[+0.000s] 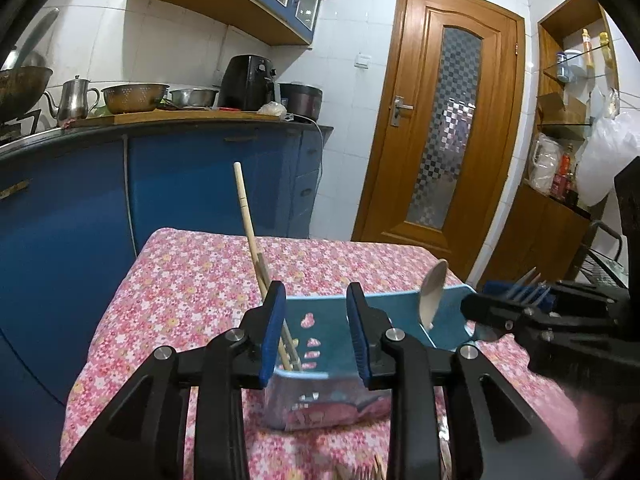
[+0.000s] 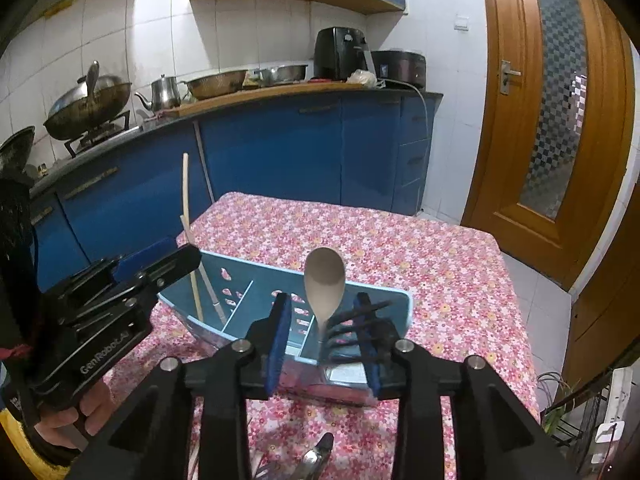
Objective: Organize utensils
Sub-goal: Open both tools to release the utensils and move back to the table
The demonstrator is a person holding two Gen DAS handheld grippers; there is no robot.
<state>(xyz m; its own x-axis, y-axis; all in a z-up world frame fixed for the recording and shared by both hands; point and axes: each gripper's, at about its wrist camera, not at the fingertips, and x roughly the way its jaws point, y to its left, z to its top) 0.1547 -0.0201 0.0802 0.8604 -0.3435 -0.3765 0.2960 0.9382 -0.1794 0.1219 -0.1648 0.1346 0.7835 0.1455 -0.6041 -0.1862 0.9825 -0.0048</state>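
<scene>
A blue utensil caddy [image 1: 320,320] [image 2: 256,276] stands on the floral tablecloth. Wooden chopsticks [image 1: 252,240] [image 2: 186,200] stand in its left compartment and a metal spoon [image 1: 432,292] [image 2: 325,280] stands bowl-up in its right one. My left gripper [image 1: 316,336] is open and empty just in front of the caddy, beside the chopsticks. My right gripper [image 2: 326,332] holds a fork [image 2: 356,320] [image 1: 528,288] against its right pad, tines up, over the right compartment next to the spoon; the jaws stand wide.
The table [image 1: 192,272] [image 2: 400,248] has blue kitchen cabinets [image 1: 200,176] behind it and a wooden door [image 1: 444,128] at the right. More utensils [image 2: 316,456] lie at the table's near edge, below the grippers.
</scene>
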